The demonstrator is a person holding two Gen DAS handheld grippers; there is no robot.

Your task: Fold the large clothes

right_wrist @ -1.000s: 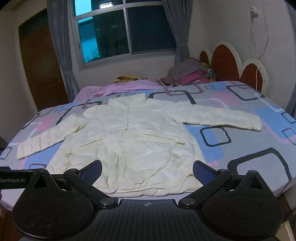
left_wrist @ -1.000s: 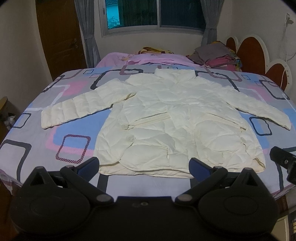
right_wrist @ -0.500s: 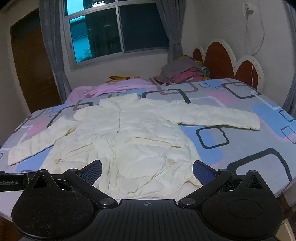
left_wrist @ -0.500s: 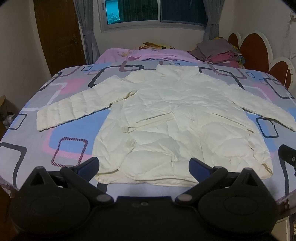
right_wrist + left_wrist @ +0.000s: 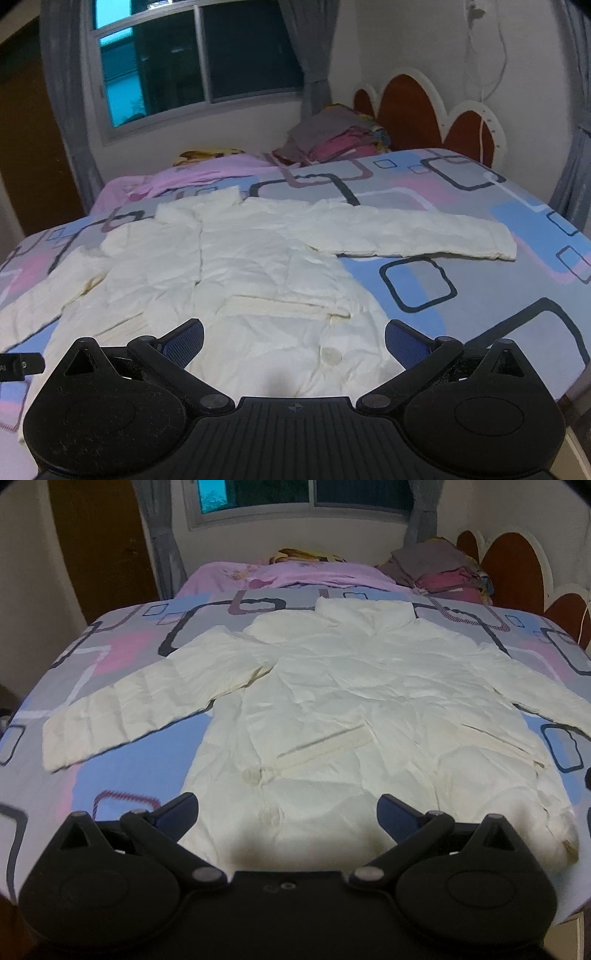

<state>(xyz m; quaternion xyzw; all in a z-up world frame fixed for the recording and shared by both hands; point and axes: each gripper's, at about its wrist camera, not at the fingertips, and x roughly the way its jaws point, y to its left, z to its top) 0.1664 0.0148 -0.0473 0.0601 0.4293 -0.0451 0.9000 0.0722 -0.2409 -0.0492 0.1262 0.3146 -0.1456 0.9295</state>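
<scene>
A cream puffy jacket lies flat on the bed, front up, collar toward the far side and both sleeves spread out. It also shows in the right wrist view, with its right sleeve stretched across the cover. My left gripper is open and empty, just above the jacket's lower hem. My right gripper is open and empty, above the hem on the jacket's right half, near a round button.
The bed has a patterned cover with squares in blue, pink and grey. A pile of folded clothes and a pink blanket lie at the far side. A brown headboard stands on the right, a window behind.
Both grippers have moved forward and lower over the bed, so the jacket's hem now lies under their fingertips. The jacket has not moved.
</scene>
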